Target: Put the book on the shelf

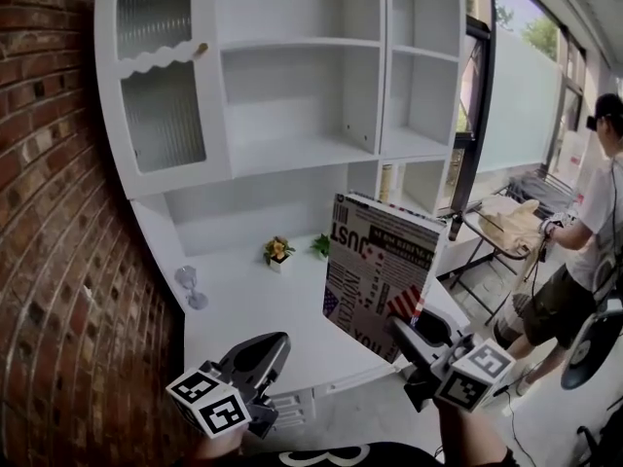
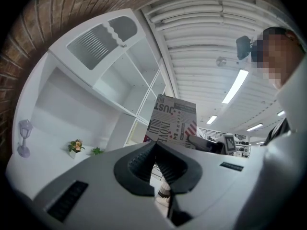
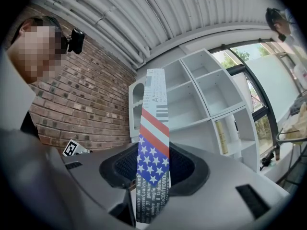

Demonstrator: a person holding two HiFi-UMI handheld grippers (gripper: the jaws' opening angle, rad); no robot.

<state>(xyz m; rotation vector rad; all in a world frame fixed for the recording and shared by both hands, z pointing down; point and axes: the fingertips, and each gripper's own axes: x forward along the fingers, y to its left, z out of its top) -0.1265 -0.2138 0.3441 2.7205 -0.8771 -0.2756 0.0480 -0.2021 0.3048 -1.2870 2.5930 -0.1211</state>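
The grey left gripper hangs low, jaws pressed together, empty. The newsprint-patterned, flag-spined book, upright, is pinched by the right gripper. This looks like the carrying step. Next, lift it into the white wooden shelf.

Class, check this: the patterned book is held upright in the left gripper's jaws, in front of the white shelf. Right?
No. The book is held upright in the jaws of the right gripper, not the left gripper, in front of the white shelf. The right gripper view shows its spine clamped; the left gripper view shows shut, empty jaws.
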